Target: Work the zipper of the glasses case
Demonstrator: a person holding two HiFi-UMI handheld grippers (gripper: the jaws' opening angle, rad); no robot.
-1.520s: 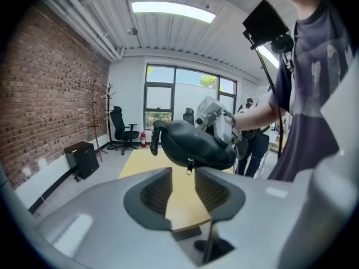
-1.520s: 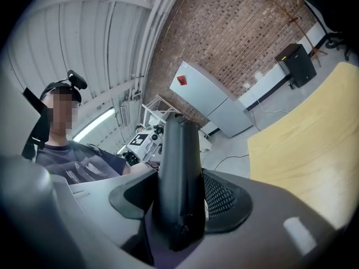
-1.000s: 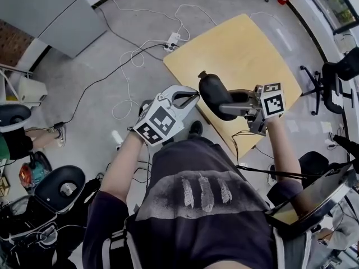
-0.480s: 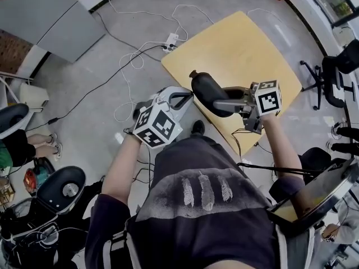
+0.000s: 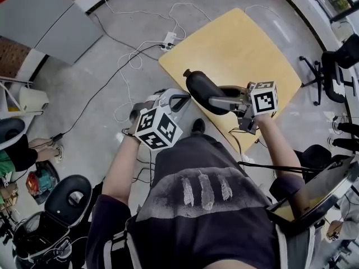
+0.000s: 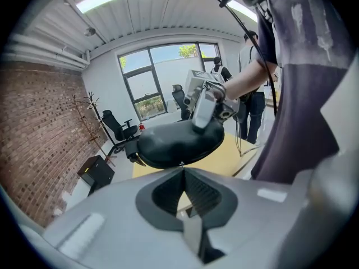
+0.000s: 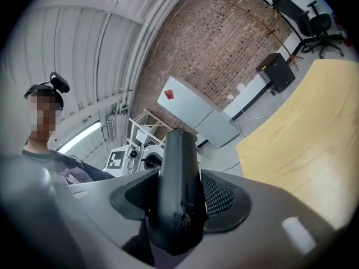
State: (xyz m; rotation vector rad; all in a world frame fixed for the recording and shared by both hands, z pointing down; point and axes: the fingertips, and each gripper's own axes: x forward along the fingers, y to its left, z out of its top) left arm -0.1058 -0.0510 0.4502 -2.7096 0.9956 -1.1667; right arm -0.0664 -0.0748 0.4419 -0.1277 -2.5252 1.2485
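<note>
- We count one glasses case (image 5: 201, 89), up in the air over the one table (image 5: 247, 49).
- Two grippers: right gripper (image 5: 217, 101) clamps the case's end; left gripper (image 5: 187, 96) is pinched closed, tips at the case's edge.

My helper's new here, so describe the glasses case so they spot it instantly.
Start at the light wooden table. Over its near edge, the right gripper clamps the glasses case. It is the only smooth black oval shell there.
</note>
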